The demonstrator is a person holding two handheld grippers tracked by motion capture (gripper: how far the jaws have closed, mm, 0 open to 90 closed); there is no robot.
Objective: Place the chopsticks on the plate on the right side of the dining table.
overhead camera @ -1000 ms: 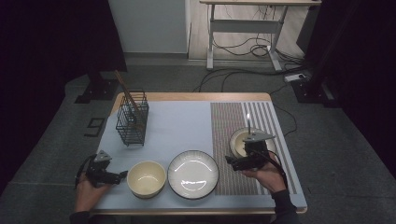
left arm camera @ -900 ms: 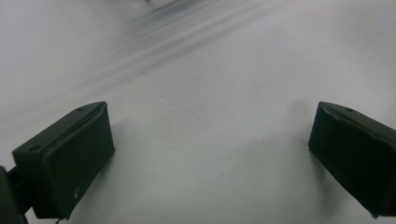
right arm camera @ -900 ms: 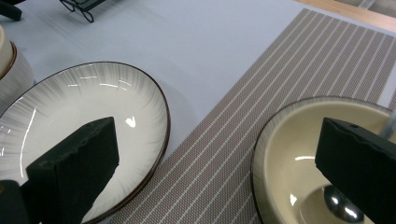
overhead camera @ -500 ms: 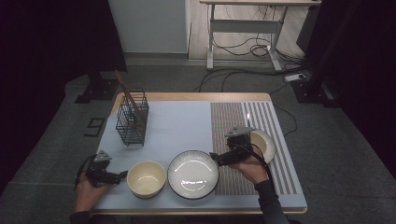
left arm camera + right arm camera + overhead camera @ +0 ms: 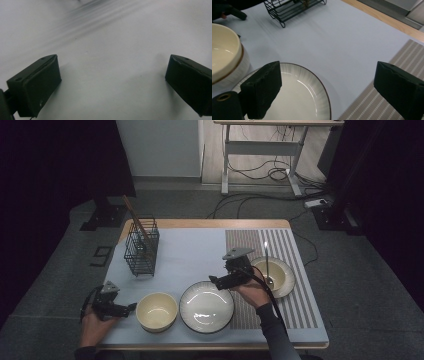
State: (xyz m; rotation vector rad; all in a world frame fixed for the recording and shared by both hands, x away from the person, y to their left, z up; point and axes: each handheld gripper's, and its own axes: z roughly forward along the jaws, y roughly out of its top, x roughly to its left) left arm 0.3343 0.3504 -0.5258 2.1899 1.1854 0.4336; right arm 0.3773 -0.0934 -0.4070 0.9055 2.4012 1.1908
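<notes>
Hovering over the glossy round plate (image 5: pixel 294 100) beside the ribbed cream bowl (image 5: pixel 227 60), your right gripper (image 5: pixel 215 280) has jaws spread, just narrowing on nothing; your left gripper (image 5: pixel 131 307) gapes over smooth mat (image 5: pixel 112 37).

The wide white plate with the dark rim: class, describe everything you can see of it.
The wide white plate with the dark rim is round, shallow, glossy and ceramic-looking, with fine ribbing inside its thin dark edge. It lies flat and empty on the pale blue mat, beside the cream bowl. The right hand-held gripper hovers open above its edge.
</notes>
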